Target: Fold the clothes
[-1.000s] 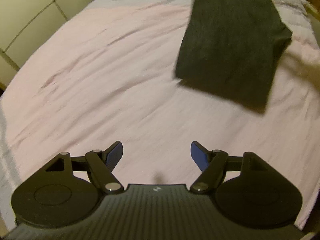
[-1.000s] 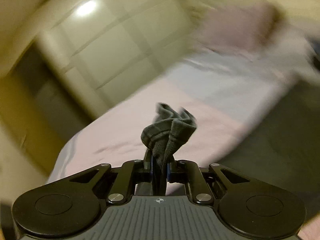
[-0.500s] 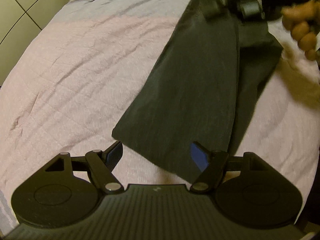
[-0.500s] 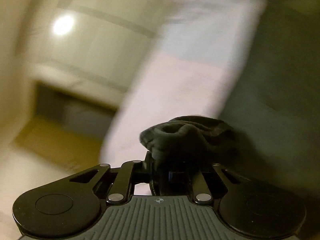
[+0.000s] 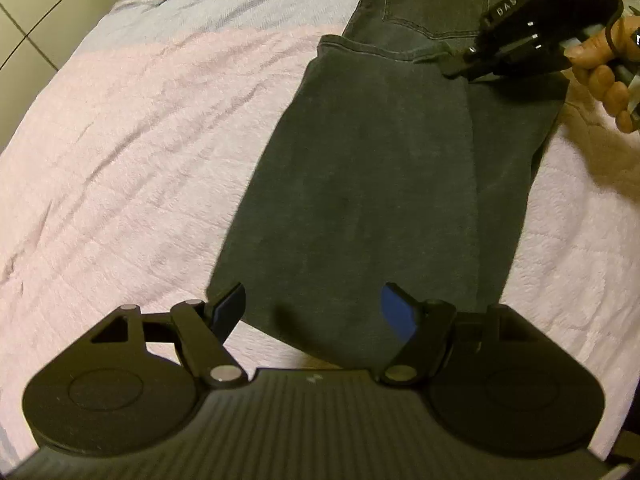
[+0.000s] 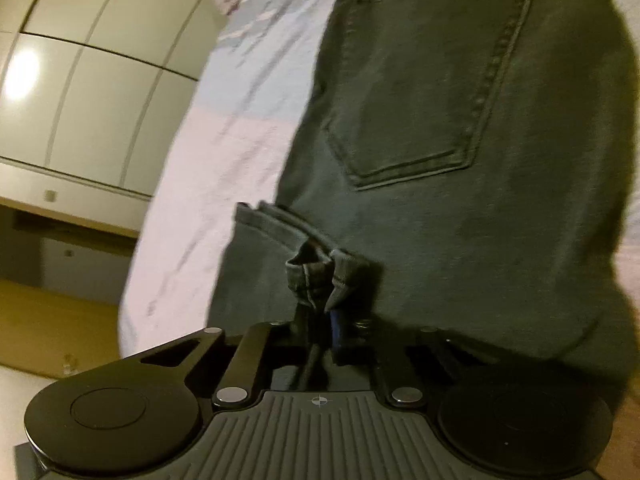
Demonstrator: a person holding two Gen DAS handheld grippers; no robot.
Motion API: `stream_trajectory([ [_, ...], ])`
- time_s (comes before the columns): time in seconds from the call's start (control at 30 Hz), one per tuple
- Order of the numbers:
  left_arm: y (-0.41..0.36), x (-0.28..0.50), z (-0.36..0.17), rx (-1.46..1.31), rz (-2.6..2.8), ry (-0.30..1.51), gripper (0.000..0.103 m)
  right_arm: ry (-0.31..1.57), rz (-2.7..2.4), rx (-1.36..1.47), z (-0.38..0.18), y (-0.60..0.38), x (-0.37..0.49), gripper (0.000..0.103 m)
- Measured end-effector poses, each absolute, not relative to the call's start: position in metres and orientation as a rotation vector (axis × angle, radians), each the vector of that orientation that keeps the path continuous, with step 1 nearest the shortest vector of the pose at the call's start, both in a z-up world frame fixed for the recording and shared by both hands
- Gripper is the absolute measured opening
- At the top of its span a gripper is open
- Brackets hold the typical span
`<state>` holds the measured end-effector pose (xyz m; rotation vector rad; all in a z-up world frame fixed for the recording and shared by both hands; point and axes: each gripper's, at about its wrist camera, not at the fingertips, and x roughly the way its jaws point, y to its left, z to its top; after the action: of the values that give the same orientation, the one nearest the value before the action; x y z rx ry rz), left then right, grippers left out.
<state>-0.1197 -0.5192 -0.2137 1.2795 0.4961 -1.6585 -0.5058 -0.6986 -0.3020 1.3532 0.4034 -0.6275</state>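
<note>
The right gripper (image 6: 320,320) is clamped on the bunched hem of the dark grey jeans (image 5: 384,184), whose leg end lies folded back over the seat, just below a stitched back pocket (image 6: 432,76). The left gripper (image 5: 314,312) hangs spread wide, nothing between its blue pads, over the folded near edge of the jeans, which lie flat and lengthwise on the pink bedspread (image 5: 132,152)

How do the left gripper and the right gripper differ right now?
The left gripper stands open and holds nothing; the right gripper is shut on the hem of the jeans. The left hovers over the folded end, the right near the back pocket. Both have blue pads.
</note>
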Motion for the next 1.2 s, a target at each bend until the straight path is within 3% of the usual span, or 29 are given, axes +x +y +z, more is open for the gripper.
stream_trajectory([
  [0.47, -0.533, -0.098, -0.219, 1.398, -1.751, 0.324, 0.072, 0.504, -0.72, 1.276, -0.292, -0.674, -0.508, 0.004],
  [0.57, -0.524, -0.09, -0.218, 1.455, -1.796, 0.223, 0.072, 0.562, -0.743, 1.215, -0.278, -0.669, -0.504, 0.011],
  [0.63, -0.515, -0.082, -0.22, 1.51, -1.833, 0.106, 0.072, 0.619, -0.764, 1.14, -0.263, -0.662, -0.497, 0.034],
  [0.7, -0.502, -0.075, -0.226, 1.574, -1.869, -0.066, 0.072, 0.699, -0.766, 0.968, -0.244, -0.642, -0.483, 0.05],
  [0.73, -0.496, -0.073, -0.23, 1.604, -1.885, -0.16, 0.072, 0.739, -0.761, 0.868, -0.234, -0.63, -0.474, 0.053],
  [1.0, -0.464, -0.069, -0.293, 1.676, -2.028, -0.824, 0.071, 0.903, -0.373, 0.098, -0.218, -0.477, -0.39, 0.058],
  [1.2, -0.469, -0.065, -0.327, 1.61, -2.034, -1.026, 0.071, 0.909, -0.185, -0.184, -0.256, -0.385, -0.339, 0.059],
])
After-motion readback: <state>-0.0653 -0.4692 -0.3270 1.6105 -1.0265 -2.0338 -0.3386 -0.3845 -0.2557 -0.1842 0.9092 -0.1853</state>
